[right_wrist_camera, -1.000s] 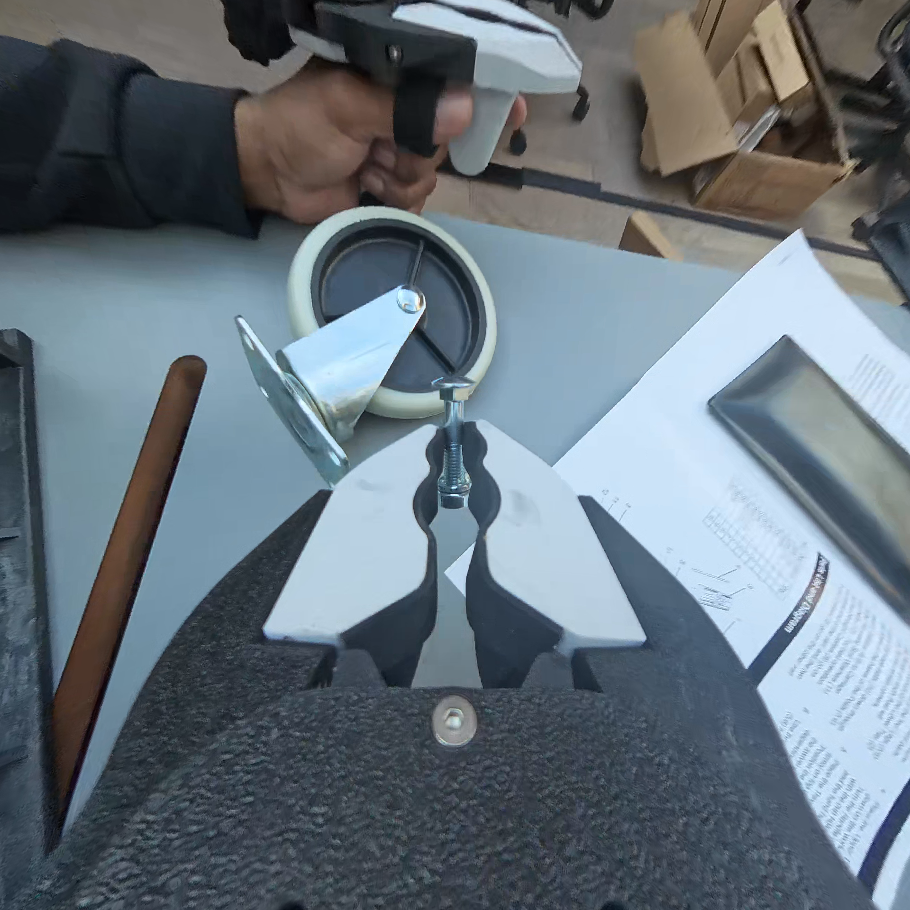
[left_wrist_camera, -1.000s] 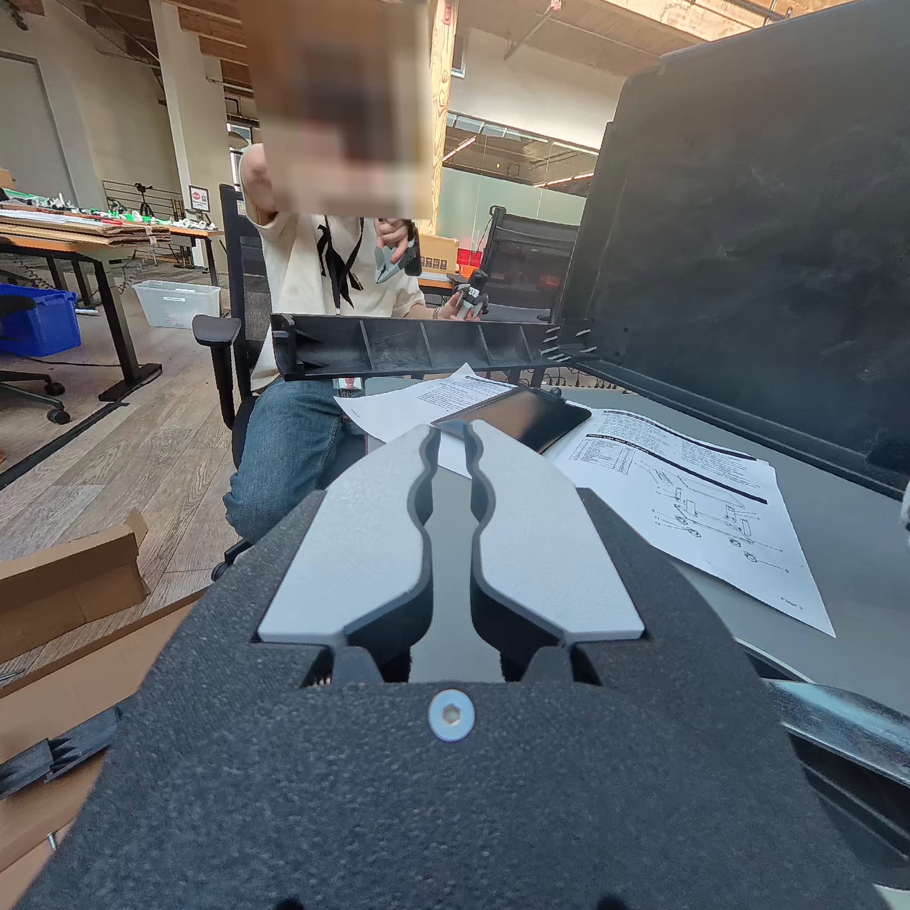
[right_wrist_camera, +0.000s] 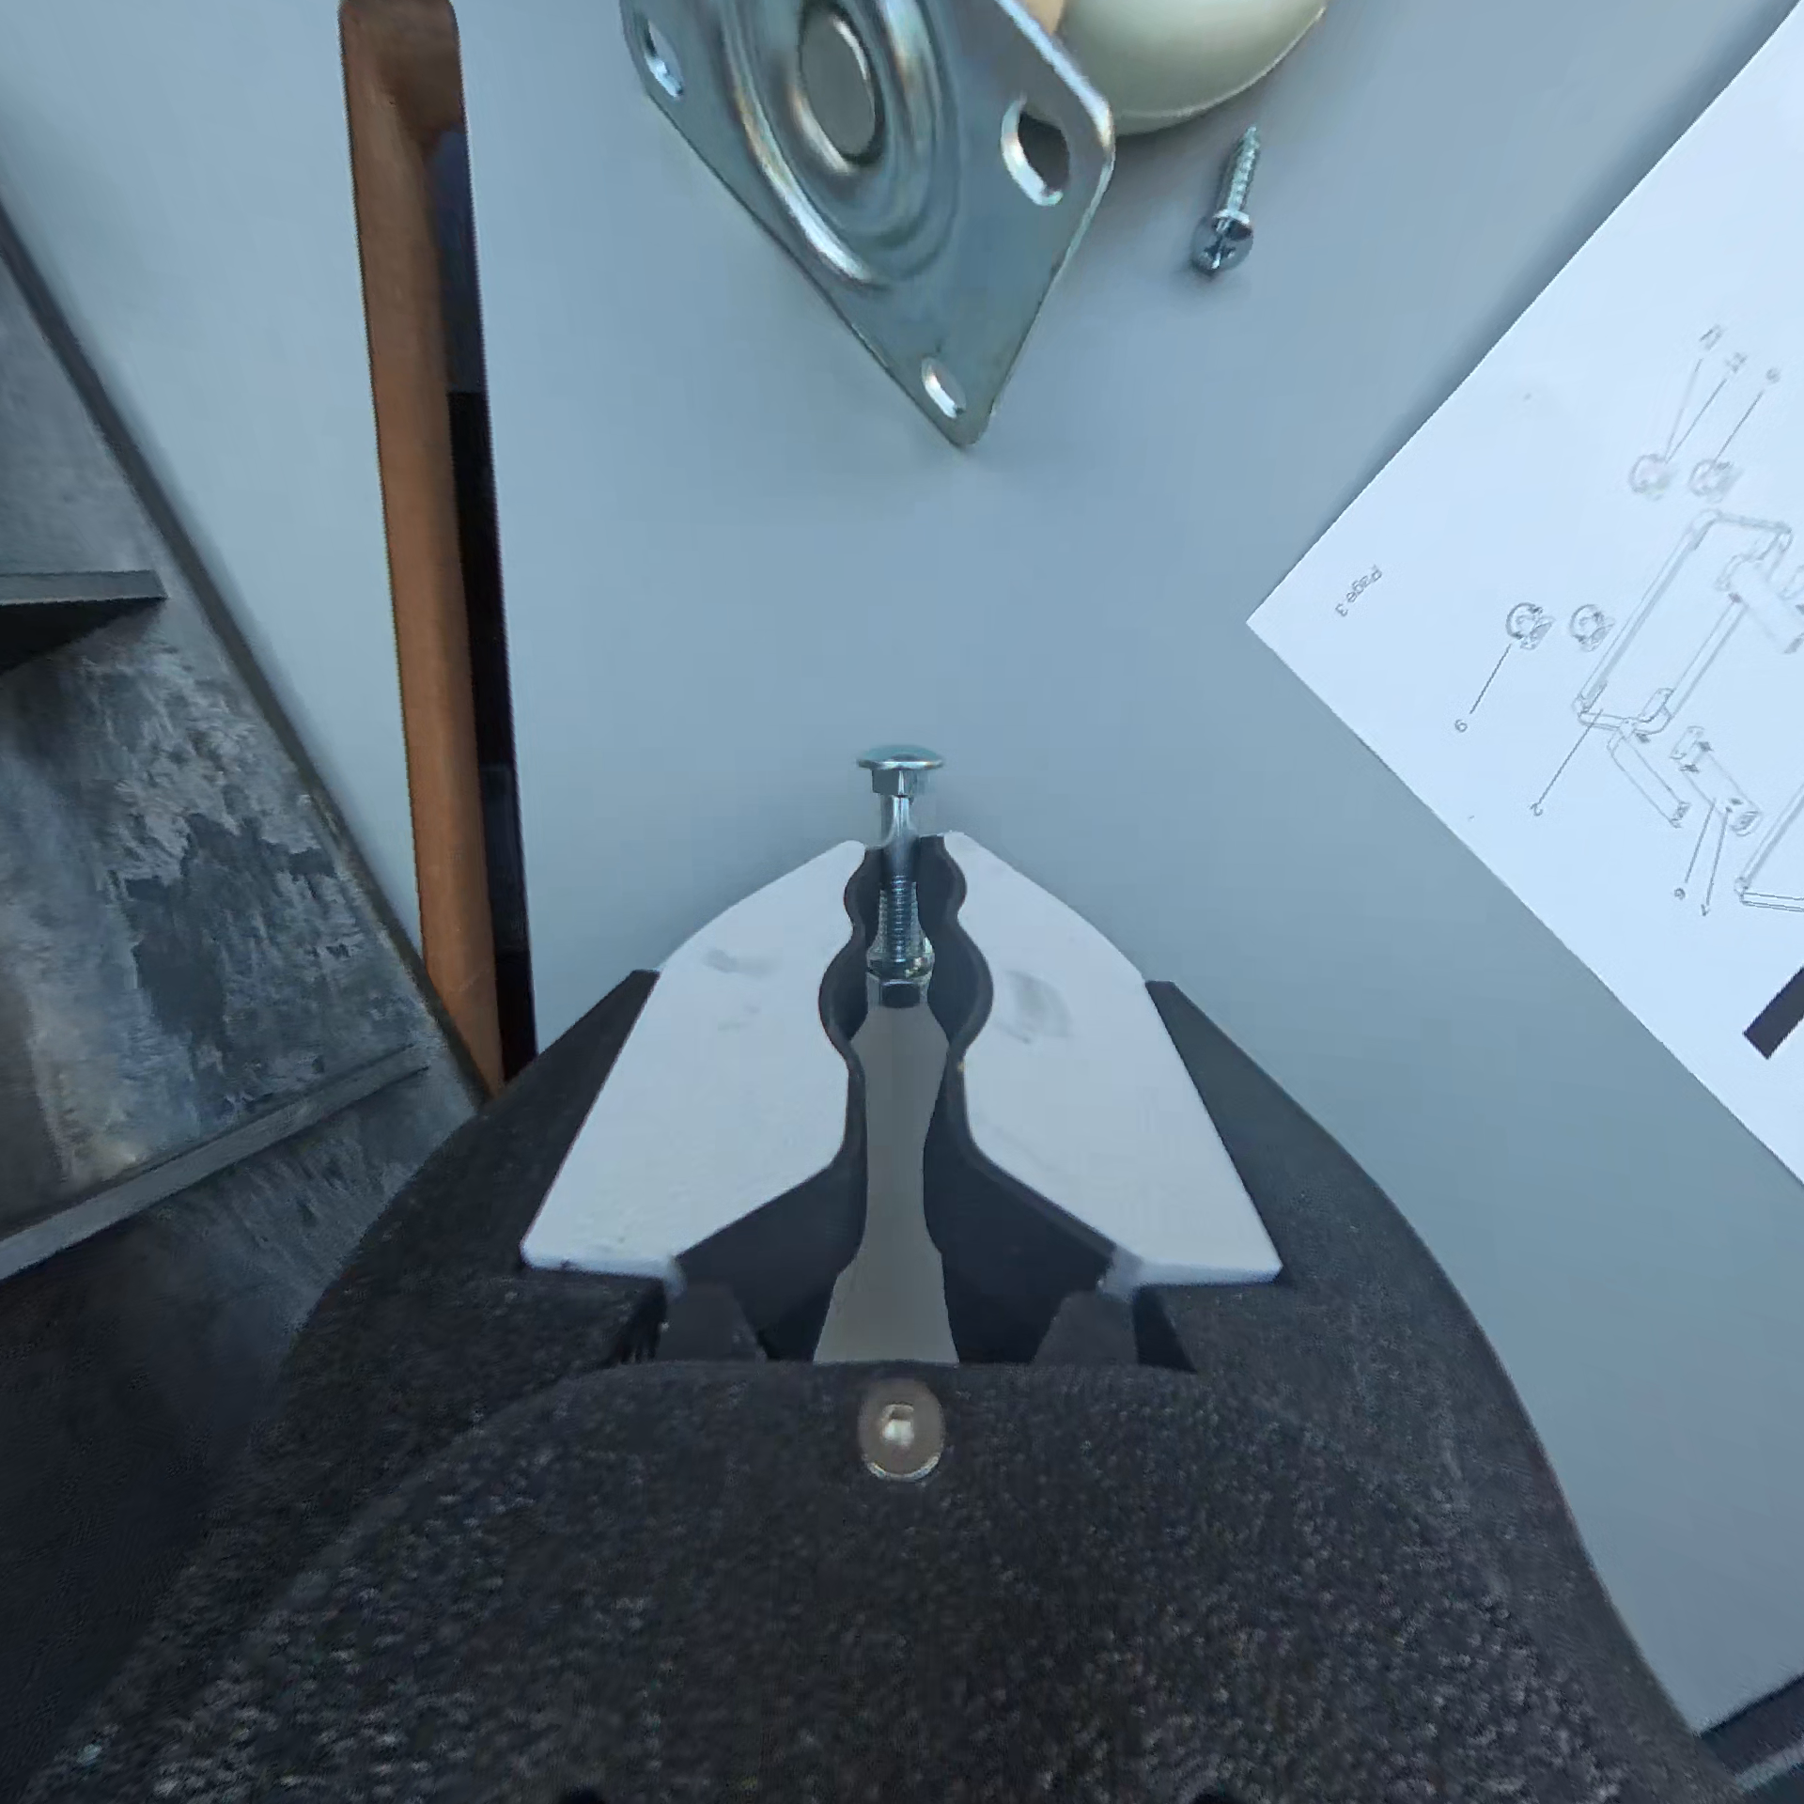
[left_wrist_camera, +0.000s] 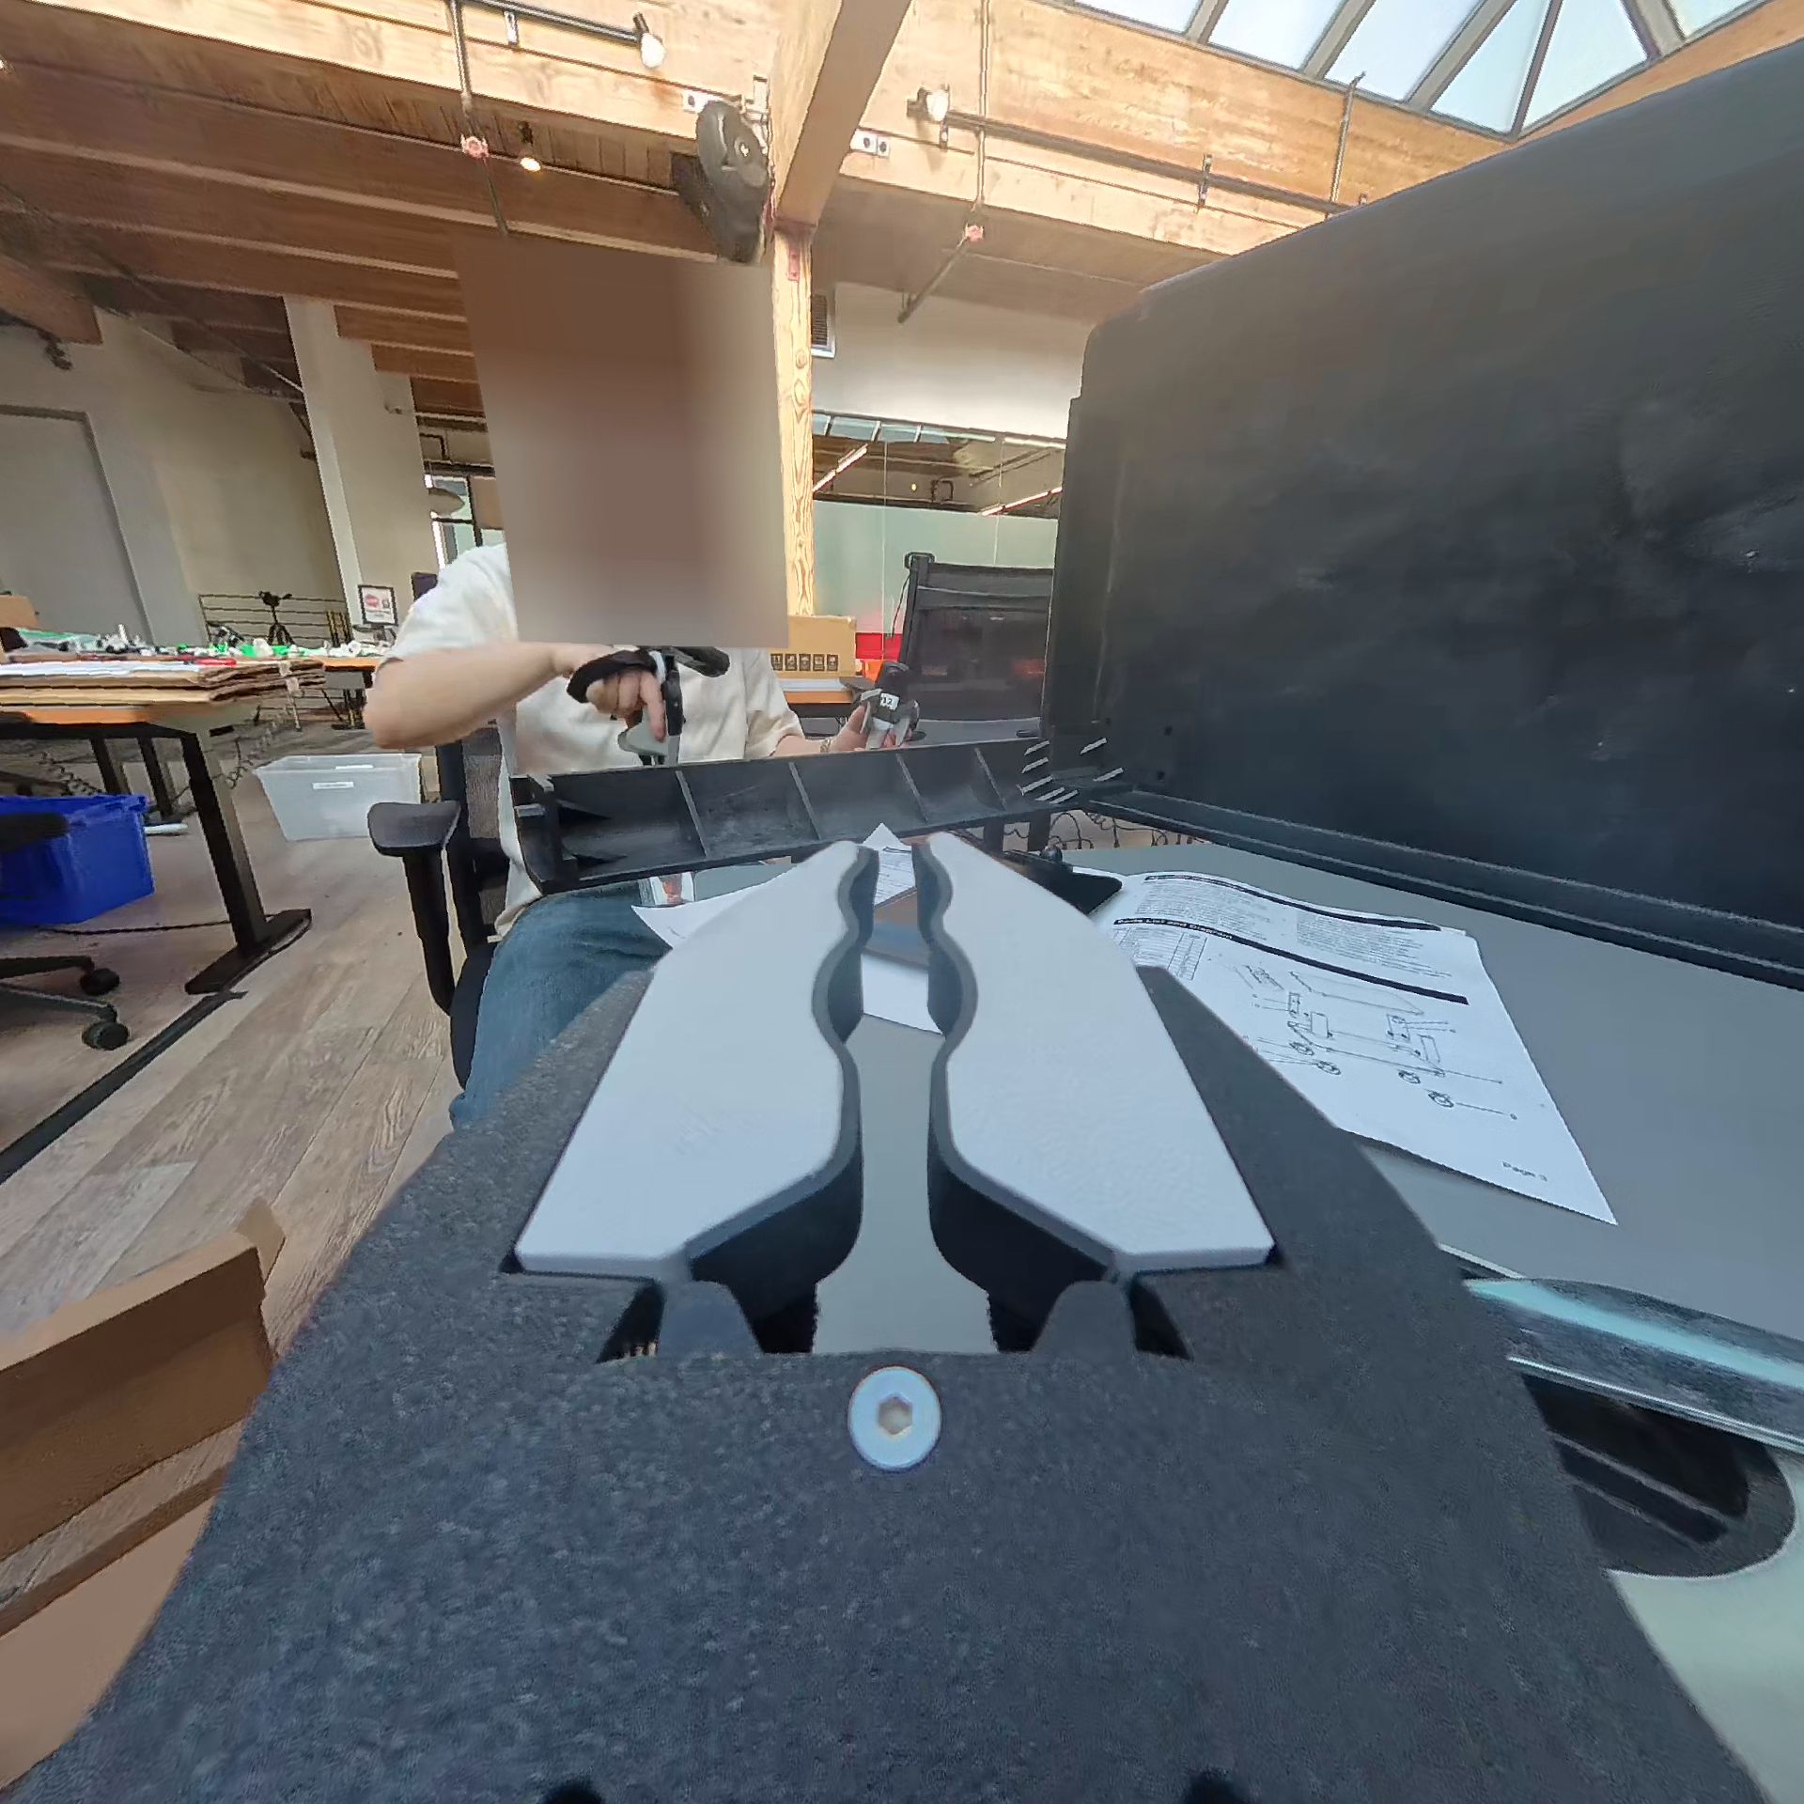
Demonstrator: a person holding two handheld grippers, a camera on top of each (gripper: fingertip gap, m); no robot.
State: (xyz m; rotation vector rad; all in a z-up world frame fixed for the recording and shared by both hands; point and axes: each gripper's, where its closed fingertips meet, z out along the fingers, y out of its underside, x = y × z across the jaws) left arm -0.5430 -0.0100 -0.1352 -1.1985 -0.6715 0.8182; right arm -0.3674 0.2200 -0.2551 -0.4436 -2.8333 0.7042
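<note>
Silver and shiny, pinched tight in the right claw (right_wrist_camera: 903, 844): a bolt (right_wrist_camera: 898, 879), round head poking out toward 12 o'clock, nut at the back end tucked into a wavy dip. Held only by the thin stem, with both black pads pressing on it.

Could slip or spin, since smooth metal on a small grip slides with ease. Could drop and roll off across the flat grey table (right_wrist_camera: 781, 586). Could bump the wheel plate (right_wrist_camera: 879, 185) at 12 o'clock if pushed ahead too fast.

Flat, bright metal for that plate, with four holes and a cream wheel behind. At 1 o'clock, a small pointy screw (right_wrist_camera: 1228, 205), lying loose. At 10 o'clock, a long brown rod (right_wrist_camera: 420, 547), smooth and round. At 3 o'clock, thin white paper (right_wrist_camera: 1611, 635) with line drawings.

Left claw (left_wrist_camera: 890, 859): narrow, with a slim gap and nothing in it. Rough black plastic panel (left_wrist_camera: 1415, 537) standing at 2 o'clock from it. Pale, grainy fingers on both claws.
</note>
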